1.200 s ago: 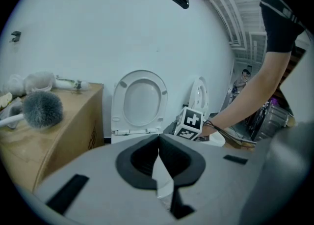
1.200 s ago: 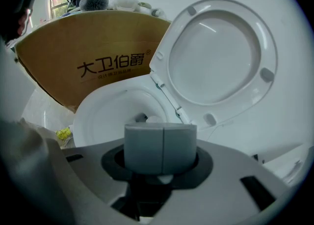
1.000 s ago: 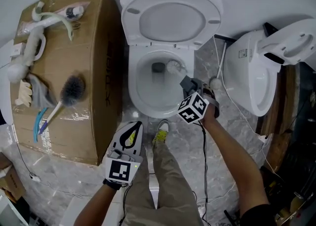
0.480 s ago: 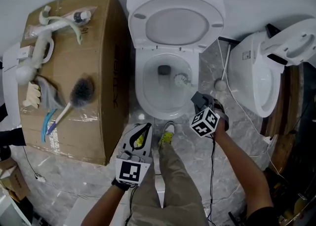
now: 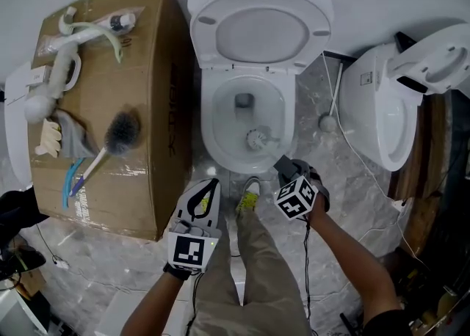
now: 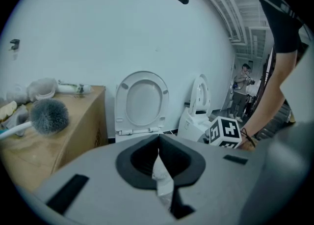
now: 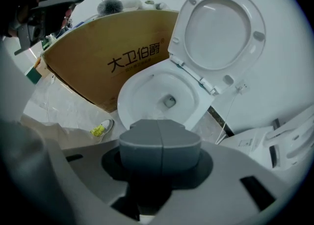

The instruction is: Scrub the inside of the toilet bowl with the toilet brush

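- Setting: grey marble floor (image 5: 345,173), white wall behind. Toilet (image 5: 208,118) at centre of head view, lid (image 5: 257,30) up against the wall.
- Cardboard box (image 5: 158,107) right beside toilet on its L; touching or not, can't tell. On top: grey brush (image 5: 121,131) w/ pale handle, plus white plastic bits nearer the wall.
- 2nd toilet (image 5: 374,107) to the R, seat raised, apart from the 1st.
- Brush (image 5: 255,139): white head down inside the bowl, front part, between drain (image 5: 244,100) and front rim. Handle slants up over the front-R rim into R gripper.
- R gripper (image 5: 283,166): just outside front-R rim, aimed into bowl. Own view: pads (image 7: 140,145) pressed flat together, one seam. Clenched on brush handle. Handle not visible in own view, so grip is read from head view.
- L gripper (image 5: 211,184): in front of toilet, L of the person's legs, tips toward the bowl. Own view: jaw tips meet. Thin pale sliver in the slit behind them, can't ID. Clenched, nothing held as far as I can see.
- Yellow-green shoe (image 5: 250,196) on floor at toilet foot, between the 2 grippers.
- L gripper view also shows a 2nd person (image 6: 243,79) standing far back.
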### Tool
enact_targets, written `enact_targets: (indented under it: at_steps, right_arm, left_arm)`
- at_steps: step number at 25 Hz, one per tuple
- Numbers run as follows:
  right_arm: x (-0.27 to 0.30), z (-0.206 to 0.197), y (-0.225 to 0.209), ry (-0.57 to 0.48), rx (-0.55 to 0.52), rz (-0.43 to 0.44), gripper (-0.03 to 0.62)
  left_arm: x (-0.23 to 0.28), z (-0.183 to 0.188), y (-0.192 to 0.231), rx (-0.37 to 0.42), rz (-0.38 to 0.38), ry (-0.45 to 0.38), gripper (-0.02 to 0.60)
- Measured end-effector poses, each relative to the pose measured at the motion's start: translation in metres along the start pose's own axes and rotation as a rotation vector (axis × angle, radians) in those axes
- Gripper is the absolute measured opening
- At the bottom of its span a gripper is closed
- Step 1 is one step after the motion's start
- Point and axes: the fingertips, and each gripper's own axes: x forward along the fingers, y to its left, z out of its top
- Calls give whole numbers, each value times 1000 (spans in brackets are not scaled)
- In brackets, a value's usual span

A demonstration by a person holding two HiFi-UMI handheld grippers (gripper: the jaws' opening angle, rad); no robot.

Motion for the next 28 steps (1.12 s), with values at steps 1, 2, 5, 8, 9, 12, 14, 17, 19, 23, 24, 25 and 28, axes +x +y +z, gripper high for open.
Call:
enact_targets:
  at_steps: [1,2,5,8,9,12,14,17,19,23,24,25,28]
  right_arm:
    - [0,3,6,-2,11,9,149]
    - [1,6,12,-5,23,18,149]
    - [4,20,28,-17,51,39,149]
    - [7,38,40,-39,90,70,149]
    - [7,43,43,-47,111,84,149]
    - [10,58,50,-64,145,113,149]
    - [13,66,51,-72,157,119,150]
    - [17,76,48,-78,186,119,150]
    - [19,81,46,-81,198,122,150]
    - [22,95,39,-99,168,112,150]
    - [23,99,36,-104,141,103,150]
    - [25,102,34,-108,112,94,149]
    - [32,114,26,-126,77,87,149]
  left_arm:
    - [0,1,0,-2,2,-2,12]
    - [0,2,0,-4,4,-4,12]
    - [1,4,0,-12,8,-9,12]
    - [2,4,0,-15,12,-17,12]
    - [2,4,-1,-17,12,-18,12]
    - [3,3,-1,-23,12,-18,12]
    - [3,2,-1,-29,16,-18,12]
    - [1,-1,4,-39,26,-16,12]
    - [-2,-2,8,-44,36,-14,12]
    - [-5,1,17,-41,51,-23,12]
    - [-6,1,20,-45,59,-23,12]
    - [-8,0,24,-48,67,-20,12]
    - [-13,-4,33,-34,79,-13,12]
